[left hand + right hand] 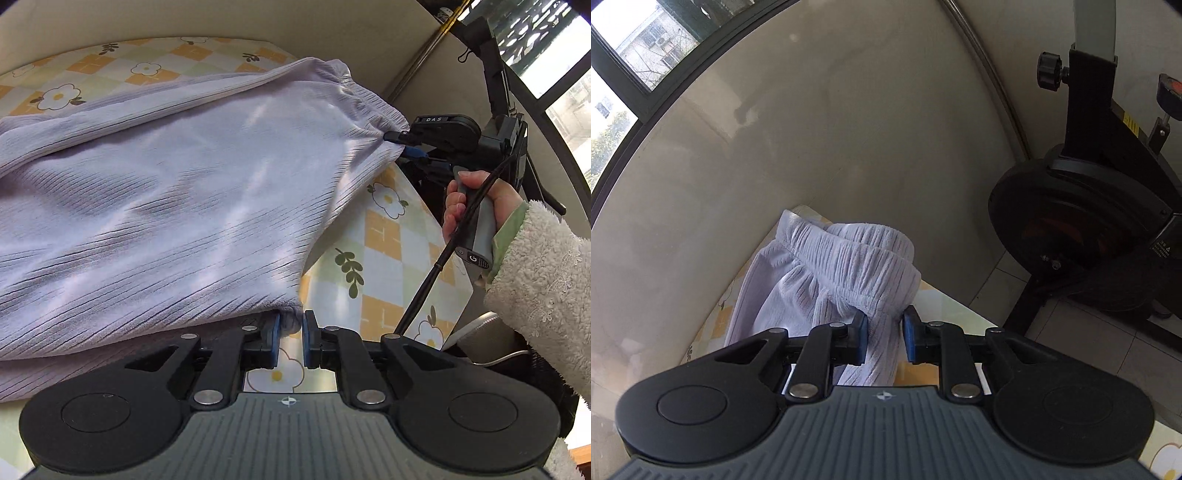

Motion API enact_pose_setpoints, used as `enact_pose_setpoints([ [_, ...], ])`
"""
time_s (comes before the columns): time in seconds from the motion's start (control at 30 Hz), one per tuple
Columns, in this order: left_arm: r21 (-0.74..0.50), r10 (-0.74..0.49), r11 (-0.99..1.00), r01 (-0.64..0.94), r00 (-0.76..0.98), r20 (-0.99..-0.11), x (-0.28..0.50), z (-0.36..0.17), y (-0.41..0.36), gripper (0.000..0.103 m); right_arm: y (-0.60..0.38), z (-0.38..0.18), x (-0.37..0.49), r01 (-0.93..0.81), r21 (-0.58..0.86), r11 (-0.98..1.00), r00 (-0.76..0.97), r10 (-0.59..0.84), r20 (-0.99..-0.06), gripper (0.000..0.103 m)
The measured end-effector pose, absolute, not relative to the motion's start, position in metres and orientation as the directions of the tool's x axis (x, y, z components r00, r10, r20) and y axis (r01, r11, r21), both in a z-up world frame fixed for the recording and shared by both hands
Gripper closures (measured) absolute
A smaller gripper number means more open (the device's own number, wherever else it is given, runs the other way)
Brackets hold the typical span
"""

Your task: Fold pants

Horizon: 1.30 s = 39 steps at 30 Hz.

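Note:
The pants (177, 199) are lavender ribbed plush and hang stretched above a flowered table cover (391, 251). My left gripper (290, 334) is shut on a corner of the fabric at the near edge. My right gripper (404, 146), seen at the right of the left wrist view, pinches the gathered waistband end. In the right wrist view the right gripper (884, 332) holds the elastic waistband (857, 258) between its blue pads, and the cloth hangs through the jaws. The far end of the pants lies on the cover.
A beige wall (831, 129) stands close behind the table. A black exercise bike (1089, 206) stands on the tiled floor to the right. A window (635, 44) is at the upper left. A hand in a white fleece sleeve (535, 280) holds the right gripper's handle.

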<state>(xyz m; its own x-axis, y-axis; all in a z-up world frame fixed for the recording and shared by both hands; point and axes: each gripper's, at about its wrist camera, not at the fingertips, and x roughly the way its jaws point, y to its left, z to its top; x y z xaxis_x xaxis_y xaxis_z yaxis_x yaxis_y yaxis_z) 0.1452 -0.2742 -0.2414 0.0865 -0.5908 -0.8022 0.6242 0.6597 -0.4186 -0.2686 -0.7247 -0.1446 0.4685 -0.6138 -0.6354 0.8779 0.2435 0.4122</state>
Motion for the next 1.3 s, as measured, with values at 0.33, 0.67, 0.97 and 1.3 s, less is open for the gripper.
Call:
enact_pose_setpoints([
  [0.33, -0.572, -0.707, 0.691, 0.442, 0.248, -0.662, 0.162, -0.198, -0.174, 0.053, -0.679, -0.112, -0.255, 0.899, 0.292, 0.327, 0.438, -0.646, -0.625, 0.047],
  [0.67, -0.550, -0.511, 0.823, 0.141, 0.606, -0.610, 0.181, -0.143, 0.021, 0.051, -0.548, -0.112, -0.153, 0.753, 0.232, 0.615, 0.589, -0.475, -0.653, 0.046],
  [0.97, -0.500, -0.193, 0.809, -0.310, 0.663, -0.723, 0.149, -0.171, 0.212, 0.051, -0.452, -0.160, -0.061, 0.649, 0.210, 0.731, 0.596, -0.317, -0.738, 0.046],
  [1.3, -0.562, -0.139, 0.659, -0.500, 0.653, -0.744, 0.135, -0.204, 0.292, 0.046, -0.411, -0.172, -0.024, 0.609, 0.135, 0.782, 0.556, -0.299, -0.776, 0.046],
])
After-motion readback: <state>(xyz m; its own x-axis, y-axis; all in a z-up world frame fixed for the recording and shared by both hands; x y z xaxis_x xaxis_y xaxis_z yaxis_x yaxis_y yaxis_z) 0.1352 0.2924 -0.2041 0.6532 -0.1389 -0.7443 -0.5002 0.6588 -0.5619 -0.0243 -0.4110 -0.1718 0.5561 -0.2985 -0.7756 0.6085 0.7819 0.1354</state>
